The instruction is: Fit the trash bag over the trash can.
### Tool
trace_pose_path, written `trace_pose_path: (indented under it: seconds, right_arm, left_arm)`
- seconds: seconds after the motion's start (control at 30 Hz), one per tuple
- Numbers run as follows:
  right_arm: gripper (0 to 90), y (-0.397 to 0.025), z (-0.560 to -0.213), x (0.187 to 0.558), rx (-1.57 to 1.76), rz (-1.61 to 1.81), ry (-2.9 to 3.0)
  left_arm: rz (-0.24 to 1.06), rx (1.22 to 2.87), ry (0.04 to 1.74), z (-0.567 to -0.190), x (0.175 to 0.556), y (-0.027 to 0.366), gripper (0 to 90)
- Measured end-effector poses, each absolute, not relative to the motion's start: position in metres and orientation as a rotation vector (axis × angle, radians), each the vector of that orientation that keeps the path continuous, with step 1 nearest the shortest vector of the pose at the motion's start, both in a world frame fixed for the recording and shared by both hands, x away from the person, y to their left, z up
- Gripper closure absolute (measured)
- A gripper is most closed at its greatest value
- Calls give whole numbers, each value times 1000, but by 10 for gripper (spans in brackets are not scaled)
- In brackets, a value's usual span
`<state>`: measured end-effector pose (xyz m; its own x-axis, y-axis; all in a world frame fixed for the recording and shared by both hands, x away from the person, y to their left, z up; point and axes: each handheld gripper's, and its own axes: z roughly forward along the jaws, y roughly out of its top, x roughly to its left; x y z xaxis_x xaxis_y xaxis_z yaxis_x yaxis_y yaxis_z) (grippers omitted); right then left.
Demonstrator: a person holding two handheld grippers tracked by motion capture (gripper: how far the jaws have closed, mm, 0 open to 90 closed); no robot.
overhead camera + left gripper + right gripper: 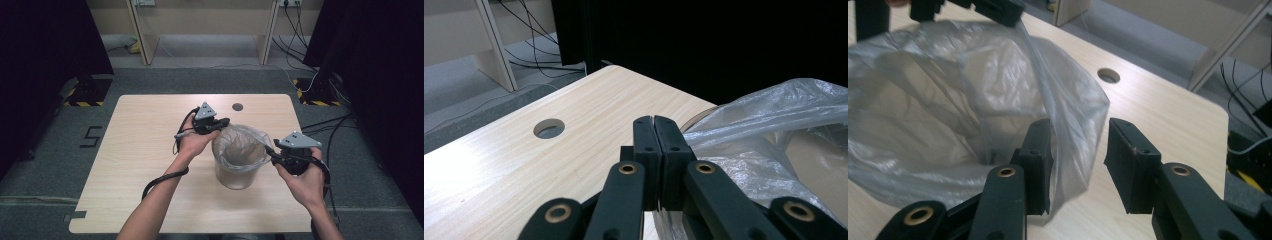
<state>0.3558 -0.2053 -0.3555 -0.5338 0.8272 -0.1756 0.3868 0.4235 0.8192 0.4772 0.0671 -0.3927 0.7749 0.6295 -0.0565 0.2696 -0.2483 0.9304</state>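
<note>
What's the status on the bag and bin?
Left gripper shut on bag edge. Right gripper open, straddling opposite edge. Bag sits in bin. Nothing blocking.

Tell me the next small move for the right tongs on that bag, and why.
Probably shut the right tongs on the plastic bag. Their jaws stand open with the bag's edge hanging between them, ungripped, while the left tongs are shut at the bag's far rim. With both sides pinched, the liner could likely be spread over the bin.
</note>
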Motion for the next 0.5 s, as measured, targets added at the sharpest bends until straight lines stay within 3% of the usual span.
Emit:
trace_pose_path:
  seconds: [0.13, 0.27, 0.37, 0.5]
  right_arm:
    - [626, -199, -352, 360, 992, 1006, 2109]
    - [779, -197, -360, 372, 994, 978, 2134]
    - [841, -198, -365, 377, 1021, 968, 2124]
    - [857, -199, -369, 379, 1047, 960, 2096]
  left_arm:
    - [404, 1840, 690, -392, 478, 66, 879]
    - [405, 1836, 684, -392, 478, 65, 868]
    - [402, 1827, 668, -390, 478, 67, 804]
    - [392, 1808, 644, -384, 475, 74, 741]
